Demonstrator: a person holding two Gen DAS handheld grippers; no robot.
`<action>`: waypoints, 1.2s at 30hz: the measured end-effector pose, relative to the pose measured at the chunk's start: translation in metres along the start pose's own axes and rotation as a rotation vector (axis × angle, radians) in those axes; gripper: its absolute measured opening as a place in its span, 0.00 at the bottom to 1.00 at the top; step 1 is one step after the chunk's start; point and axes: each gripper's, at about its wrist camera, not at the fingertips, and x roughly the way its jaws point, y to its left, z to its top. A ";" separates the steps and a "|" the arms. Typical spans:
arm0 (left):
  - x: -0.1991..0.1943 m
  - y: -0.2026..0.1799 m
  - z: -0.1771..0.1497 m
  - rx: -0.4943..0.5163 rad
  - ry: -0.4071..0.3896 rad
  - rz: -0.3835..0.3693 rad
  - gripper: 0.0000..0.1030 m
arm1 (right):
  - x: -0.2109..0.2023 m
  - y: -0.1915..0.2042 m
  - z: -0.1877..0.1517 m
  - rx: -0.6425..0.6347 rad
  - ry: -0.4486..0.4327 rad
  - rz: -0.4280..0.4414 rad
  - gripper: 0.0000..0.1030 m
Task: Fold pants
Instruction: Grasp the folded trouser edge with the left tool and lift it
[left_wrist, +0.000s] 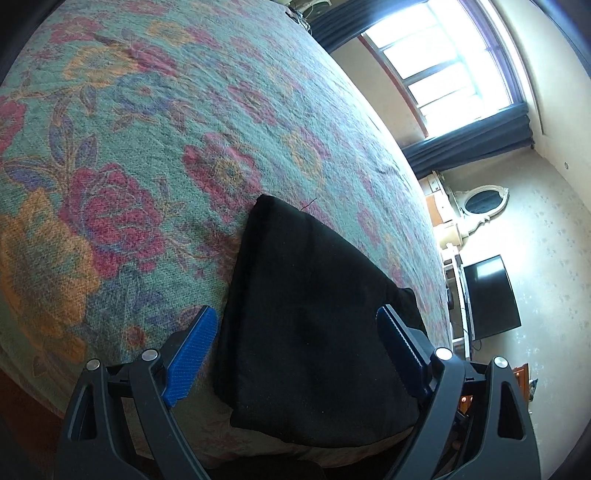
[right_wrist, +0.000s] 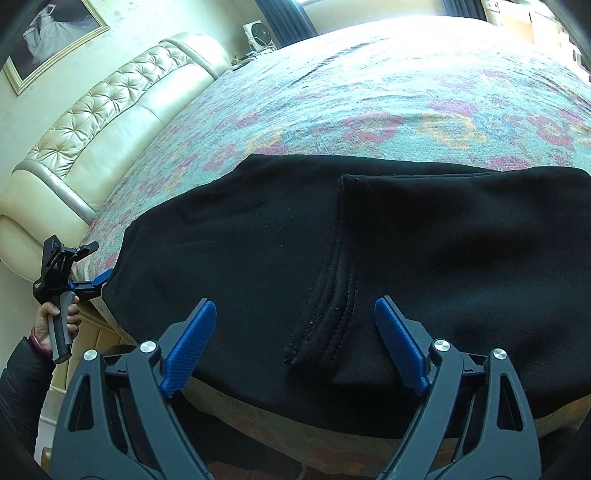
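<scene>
The black pants (right_wrist: 388, 258) lie flat near the front edge of the bed, on a floral bedspread (right_wrist: 369, 103), with one layer folded over and its seamed hem showing on top. The right claw (right_wrist: 295, 343) hovers over that hem, jaws spread wide and grasping nothing. The left claw (left_wrist: 299, 354) is likewise released, its blue fingers (left_wrist: 192, 354) straddling one end of the pants (left_wrist: 314, 314). A tufted cream headboard (right_wrist: 110, 110) borders the bed; a window (left_wrist: 443, 62) is beyond.

pants (right_wrist: 369, 258) cut off at right edge, bedspread (right_wrist: 369, 92) overexposed near window
</scene>
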 end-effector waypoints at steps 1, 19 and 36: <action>0.004 0.001 0.001 0.003 0.018 -0.005 0.84 | 0.000 0.001 -0.001 -0.003 0.002 -0.004 0.85; 0.043 -0.028 0.012 0.157 0.233 -0.105 0.88 | 0.005 0.000 -0.002 0.010 0.013 -0.008 0.87; 0.042 -0.051 0.013 0.189 0.225 -0.013 0.13 | 0.003 -0.003 -0.001 0.035 0.003 0.011 0.87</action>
